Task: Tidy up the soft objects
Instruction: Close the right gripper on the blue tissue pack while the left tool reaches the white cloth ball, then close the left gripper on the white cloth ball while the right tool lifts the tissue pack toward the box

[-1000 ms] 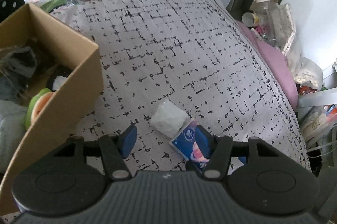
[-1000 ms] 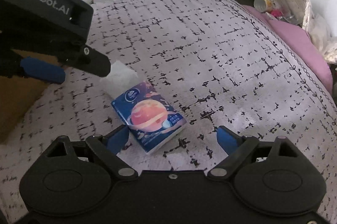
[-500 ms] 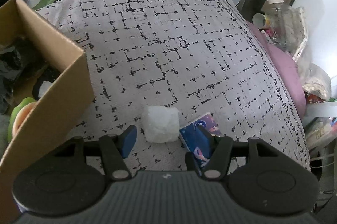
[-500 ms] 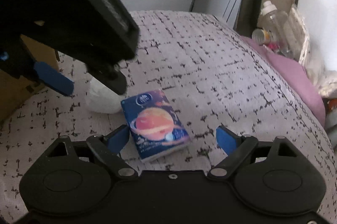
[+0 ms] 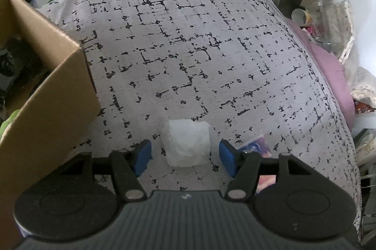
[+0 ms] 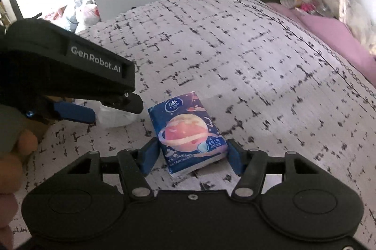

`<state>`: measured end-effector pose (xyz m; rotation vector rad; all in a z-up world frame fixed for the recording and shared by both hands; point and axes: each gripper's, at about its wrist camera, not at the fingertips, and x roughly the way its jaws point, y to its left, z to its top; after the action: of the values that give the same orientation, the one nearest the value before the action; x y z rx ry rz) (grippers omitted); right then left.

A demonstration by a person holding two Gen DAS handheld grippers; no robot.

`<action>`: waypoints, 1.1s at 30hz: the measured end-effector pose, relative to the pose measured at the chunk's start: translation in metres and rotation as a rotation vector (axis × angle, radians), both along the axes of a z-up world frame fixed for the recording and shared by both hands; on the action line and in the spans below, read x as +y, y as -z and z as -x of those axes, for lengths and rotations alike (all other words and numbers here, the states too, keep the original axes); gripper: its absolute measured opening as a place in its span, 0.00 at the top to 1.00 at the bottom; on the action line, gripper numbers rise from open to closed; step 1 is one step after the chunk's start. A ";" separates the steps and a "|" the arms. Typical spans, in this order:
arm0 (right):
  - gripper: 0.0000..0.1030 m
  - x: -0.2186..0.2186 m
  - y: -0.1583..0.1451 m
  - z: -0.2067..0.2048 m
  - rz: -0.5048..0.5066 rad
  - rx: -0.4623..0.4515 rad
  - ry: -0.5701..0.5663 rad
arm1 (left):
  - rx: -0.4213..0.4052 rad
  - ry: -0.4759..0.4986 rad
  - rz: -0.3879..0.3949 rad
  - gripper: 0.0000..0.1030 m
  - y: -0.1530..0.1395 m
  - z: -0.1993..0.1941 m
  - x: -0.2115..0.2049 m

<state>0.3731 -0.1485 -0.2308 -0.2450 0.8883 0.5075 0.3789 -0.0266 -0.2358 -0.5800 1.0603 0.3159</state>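
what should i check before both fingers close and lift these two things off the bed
1. White wad centred between left gripper fingers: ok.
2. Left fingers clear of the wad, opening: ok.
3. Tissue pack between right gripper fingers, which are closing: ok.
4. Right pads pressing on the pack: cannot tell, a slim gap seems to remain.
5. Left gripper clear of the tissue pack beside it: ok, apart.
6. Room in the cardboard box: cannot tell, the inside is mostly hidden.

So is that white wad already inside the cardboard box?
No, the white wad lies on the patterned cover, beside the cardboard box.
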 end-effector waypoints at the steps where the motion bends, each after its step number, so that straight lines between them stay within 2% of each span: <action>1: 0.42 -0.001 0.000 0.000 0.000 0.006 0.008 | -0.002 0.003 -0.009 0.38 0.001 -0.001 -0.001; 7: 0.42 -0.012 -0.003 -0.003 -0.012 0.037 0.057 | -0.022 0.033 -0.080 0.39 0.005 -0.005 -0.009; 10: 0.42 -0.018 -0.005 -0.003 -0.021 0.047 0.077 | -0.033 0.042 -0.102 0.56 0.004 -0.004 -0.010; 12: 0.43 -0.021 -0.009 -0.003 -0.027 0.049 0.095 | -0.045 0.046 -0.085 0.56 0.002 -0.001 -0.009; 20: 0.43 -0.023 -0.030 0.006 -0.040 0.001 0.098 | -0.101 0.097 -0.114 0.56 -0.028 0.023 -0.014; 33: 0.43 -0.036 -0.077 0.030 -0.093 -0.107 0.151 | -0.177 0.080 -0.113 0.56 -0.078 0.072 -0.003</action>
<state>0.3428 -0.1844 -0.1534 -0.1175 0.7701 0.3904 0.3064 -0.0301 -0.1582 -0.4545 0.8865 0.2483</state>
